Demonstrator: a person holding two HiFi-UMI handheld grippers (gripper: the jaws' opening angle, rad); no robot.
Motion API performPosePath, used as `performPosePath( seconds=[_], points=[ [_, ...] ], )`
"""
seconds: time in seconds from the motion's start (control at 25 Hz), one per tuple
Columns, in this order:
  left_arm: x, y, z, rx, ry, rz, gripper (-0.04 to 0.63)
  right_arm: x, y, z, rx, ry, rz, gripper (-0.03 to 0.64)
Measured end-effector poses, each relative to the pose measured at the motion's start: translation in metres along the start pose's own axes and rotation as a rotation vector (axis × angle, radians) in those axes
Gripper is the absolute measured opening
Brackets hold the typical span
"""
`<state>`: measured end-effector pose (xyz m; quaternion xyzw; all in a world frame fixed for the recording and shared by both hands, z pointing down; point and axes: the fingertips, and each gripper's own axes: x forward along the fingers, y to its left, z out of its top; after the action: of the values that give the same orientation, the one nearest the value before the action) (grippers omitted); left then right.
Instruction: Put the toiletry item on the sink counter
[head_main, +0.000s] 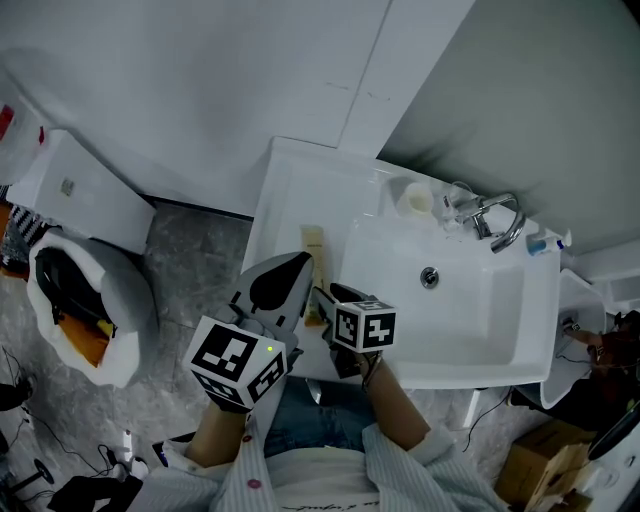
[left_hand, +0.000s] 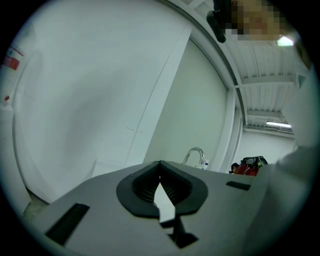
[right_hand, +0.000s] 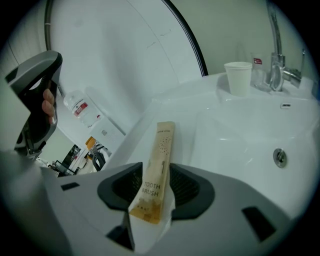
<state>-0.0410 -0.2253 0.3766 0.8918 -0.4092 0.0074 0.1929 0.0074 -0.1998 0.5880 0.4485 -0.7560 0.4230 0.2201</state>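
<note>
The toiletry item is a tan paper toothbrush packet (head_main: 314, 248) (right_hand: 159, 160). It lies flat on the white sink counter (head_main: 290, 190) (right_hand: 165, 100), on the ledge left of the basin. My right gripper (head_main: 324, 302) (right_hand: 155, 176) sits at the packet's near end, open. The packet runs between its jaws and the pads stand clear of its sides. My left gripper (head_main: 292, 268) (left_hand: 160, 171) hangs just left of the packet, above the counter's front edge. It is shut with nothing in it and points up at the wall.
The basin (head_main: 455, 300) with its drain fills the counter's right side. A chrome faucet (head_main: 500, 222) (right_hand: 275, 65), a paper cup (head_main: 415, 198) (right_hand: 238, 77) and a clear cup (head_main: 455, 200) stand along the back. A bin lined with a white bag (head_main: 80, 300) is on the floor at left.
</note>
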Motion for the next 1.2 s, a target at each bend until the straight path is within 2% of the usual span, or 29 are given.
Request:
performPosePath(
  seconds=[0.28,0.52,0.96,1.2],
  points=[
    [0.005,-0.026,0.0,0.009,-0.007,-0.002,0.015,-0.024,-0.005,0.003,-0.008,-0.032,0.027,0.161],
    [0.012,-0.066,0.003,0.028,-0.018,-0.03,0.015,-0.072,-0.006,0.017,-0.028,-0.103,0.059,0.161],
    [0.029,-0.137,0.016,0.057,-0.032,-0.114,0.015,-0.181,0.002,0.061,-0.09,-0.3,0.154,0.149],
    [0.028,-0.17,0.027,0.066,-0.048,-0.168,0.015,-0.243,0.017,0.082,-0.182,-0.429,0.164,0.117]
  ],
)
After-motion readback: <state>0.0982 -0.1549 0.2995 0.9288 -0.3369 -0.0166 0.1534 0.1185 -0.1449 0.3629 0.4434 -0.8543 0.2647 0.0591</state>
